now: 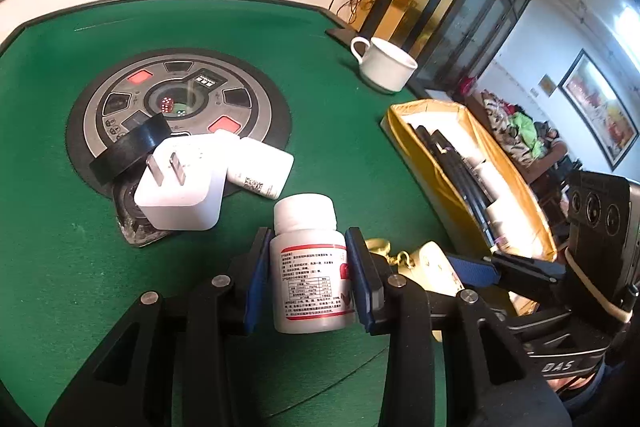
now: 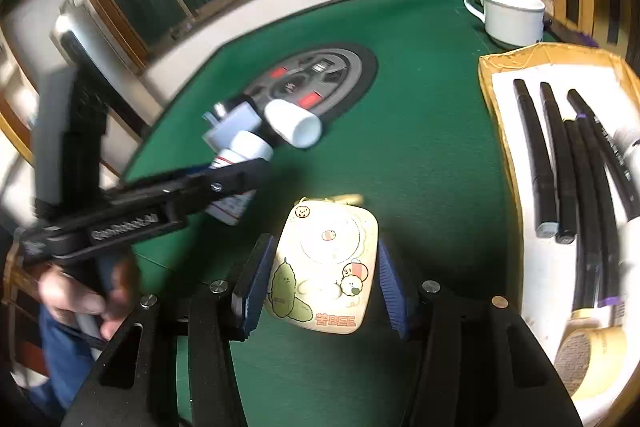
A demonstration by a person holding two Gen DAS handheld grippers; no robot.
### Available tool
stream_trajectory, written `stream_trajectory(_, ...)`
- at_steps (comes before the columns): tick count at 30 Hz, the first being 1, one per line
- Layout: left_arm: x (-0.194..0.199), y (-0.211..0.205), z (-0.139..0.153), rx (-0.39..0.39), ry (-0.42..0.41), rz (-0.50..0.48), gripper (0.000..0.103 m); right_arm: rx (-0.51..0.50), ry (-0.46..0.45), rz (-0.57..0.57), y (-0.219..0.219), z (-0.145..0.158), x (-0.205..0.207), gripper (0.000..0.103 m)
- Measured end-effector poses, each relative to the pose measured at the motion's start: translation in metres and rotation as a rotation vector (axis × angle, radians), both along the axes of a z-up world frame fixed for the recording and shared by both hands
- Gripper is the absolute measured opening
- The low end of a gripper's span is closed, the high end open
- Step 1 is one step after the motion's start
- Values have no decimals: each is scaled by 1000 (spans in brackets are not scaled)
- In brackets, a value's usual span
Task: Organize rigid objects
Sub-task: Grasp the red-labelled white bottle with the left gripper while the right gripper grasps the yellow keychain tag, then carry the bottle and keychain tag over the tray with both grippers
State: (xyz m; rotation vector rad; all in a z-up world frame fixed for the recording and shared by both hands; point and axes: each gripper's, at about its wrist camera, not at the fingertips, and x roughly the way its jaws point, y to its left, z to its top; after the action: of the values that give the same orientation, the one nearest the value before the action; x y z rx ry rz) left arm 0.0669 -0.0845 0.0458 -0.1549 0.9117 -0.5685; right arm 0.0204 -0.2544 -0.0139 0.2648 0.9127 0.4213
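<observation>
**Both grippers loaded, box to the right**

White plastic pill bottle (image 1: 308, 267), upright with its long axis vertical, sits pinched between the blue pads of the left gripper (image 1: 308, 279) over the green felt table (image 1: 60, 247). Just beside it, the right gripper (image 2: 320, 279) brackets a cream cartoon-printed gadget (image 2: 326, 263); its left pad touches the case, while a slight gap shows at the right pad, so I cannot tell whether the grip is firm. The yellow-lined box (image 2: 494, 115), already holding black marker pens (image 2: 560, 163), lies to the right, nearer the right gripper. Left on the felt are a white charger plug (image 1: 180, 191), black tape roll (image 1: 128, 151) and another white bottle (image 1: 260, 167), near the dice console (image 1: 180, 103). A white cup (image 1: 386, 65) stands at the far edge, below a window.
</observation>
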Motion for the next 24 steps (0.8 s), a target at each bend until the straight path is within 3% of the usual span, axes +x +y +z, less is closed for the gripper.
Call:
stream_trajectory(5, 0, 0, 0, -12, 3, -4, 34, 77, 16, 16, -4, 2, -4, 46)
stream_trajectory(24, -6, -23, 13, -89, 27, -47, 34, 103, -108, -27, -41, 49, -29, 45)
